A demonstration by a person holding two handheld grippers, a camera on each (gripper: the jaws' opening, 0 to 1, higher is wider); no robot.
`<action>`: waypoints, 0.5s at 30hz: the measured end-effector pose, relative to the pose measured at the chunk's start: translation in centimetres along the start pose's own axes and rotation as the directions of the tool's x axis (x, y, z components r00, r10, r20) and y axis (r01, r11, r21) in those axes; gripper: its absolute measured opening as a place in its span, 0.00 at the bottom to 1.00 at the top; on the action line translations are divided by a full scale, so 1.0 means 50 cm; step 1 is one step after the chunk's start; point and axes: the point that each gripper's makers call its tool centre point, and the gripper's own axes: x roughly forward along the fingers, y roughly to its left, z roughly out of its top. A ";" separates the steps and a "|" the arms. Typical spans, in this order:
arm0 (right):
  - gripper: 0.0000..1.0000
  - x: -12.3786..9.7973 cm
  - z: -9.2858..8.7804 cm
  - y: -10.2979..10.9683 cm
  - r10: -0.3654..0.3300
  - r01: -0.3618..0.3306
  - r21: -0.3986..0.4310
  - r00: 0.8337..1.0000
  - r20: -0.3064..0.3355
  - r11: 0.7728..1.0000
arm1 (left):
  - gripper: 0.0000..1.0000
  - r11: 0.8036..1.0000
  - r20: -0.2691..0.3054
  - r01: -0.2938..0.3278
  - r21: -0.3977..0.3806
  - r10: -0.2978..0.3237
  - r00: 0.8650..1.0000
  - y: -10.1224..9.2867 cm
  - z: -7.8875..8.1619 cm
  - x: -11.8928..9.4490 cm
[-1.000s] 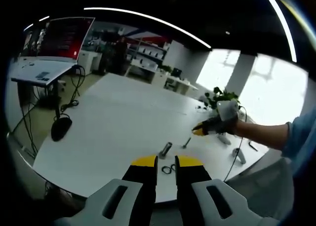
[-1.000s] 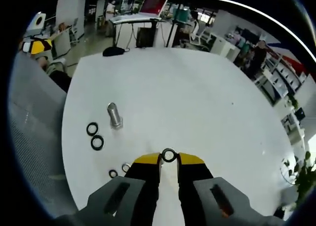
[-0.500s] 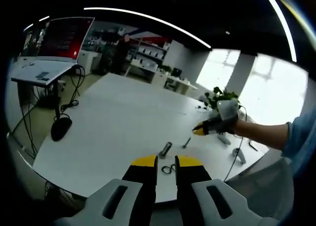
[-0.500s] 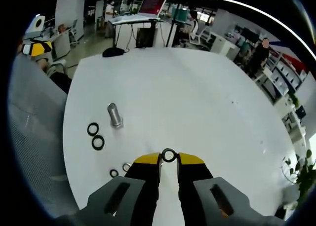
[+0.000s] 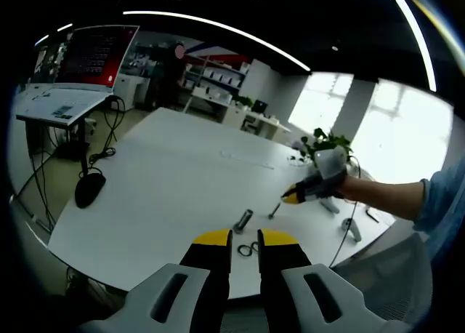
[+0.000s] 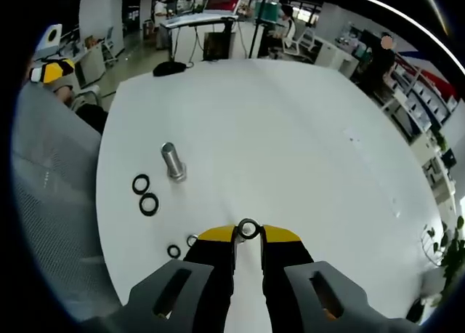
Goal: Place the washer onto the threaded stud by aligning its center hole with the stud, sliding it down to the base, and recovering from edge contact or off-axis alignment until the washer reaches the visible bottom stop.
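A washer [image 6: 248, 229] is being gripped edgewise between the yellow tips of the right gripper [image 6: 248, 235], its centre hole being presented open toward the camera. The threaded stud [image 6: 172, 161] is being observed upright on the white table [image 6: 290, 137], at about ten o'clock from the pinched washer and well apart from it; its long axis is judged near vertical, head uppermost. Spare rings [image 6: 144, 195] are lying just beside the stud's base. In the left gripper view, the left gripper [image 5: 245, 238] is being held back at the table's near edge, jaws narrowly parted and holding nothing. The right gripper is judged the nearer. The washer is being judged as not yet aligned: a carry toward ten o'clock and a levelling over the stud's tip are being called for.
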 end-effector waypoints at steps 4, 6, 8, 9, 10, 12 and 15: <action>0.14 0.007 -0.010 -0.002 0.001 -0.001 0.004 1.000 -0.023 1.000 | 0.11 1.000 0.000 0.001 0.000 -0.001 1.000 -0.001 0.000 0.000; 0.14 0.008 -0.010 0.000 0.008 -0.007 0.014 1.000 -0.023 1.000 | 0.11 1.000 0.001 0.001 0.000 -0.001 1.000 -0.001 0.000 0.000; 0.14 0.009 -0.012 0.002 0.013 -0.012 0.019 1.000 -0.028 1.000 | 0.11 1.000 0.002 0.001 -0.001 -0.001 1.000 -0.001 0.000 0.000; 0.14 0.010 -0.012 0.002 0.012 -0.012 0.018 1.000 -0.028 1.000 | 0.11 1.000 0.002 0.002 -0.001 -0.002 1.000 -0.001 0.001 0.000; 0.14 0.011 -0.012 0.002 0.013 -0.013 0.016 0.999 -0.031 1.000 | 0.11 1.000 0.001 0.002 0.000 -0.002 1.000 -0.001 0.001 0.000; 0.14 0.016 -0.013 0.000 0.016 -0.016 0.016 0.999 -0.035 1.000 | 0.11 1.000 0.000 0.002 0.001 -0.002 1.000 -0.001 0.000 0.000; 0.14 0.023 -0.015 0.000 0.022 -0.022 0.015 0.999 -0.043 1.000 | 0.11 1.000 -0.001 0.003 0.000 -0.003 1.000 -0.001 -0.001 0.000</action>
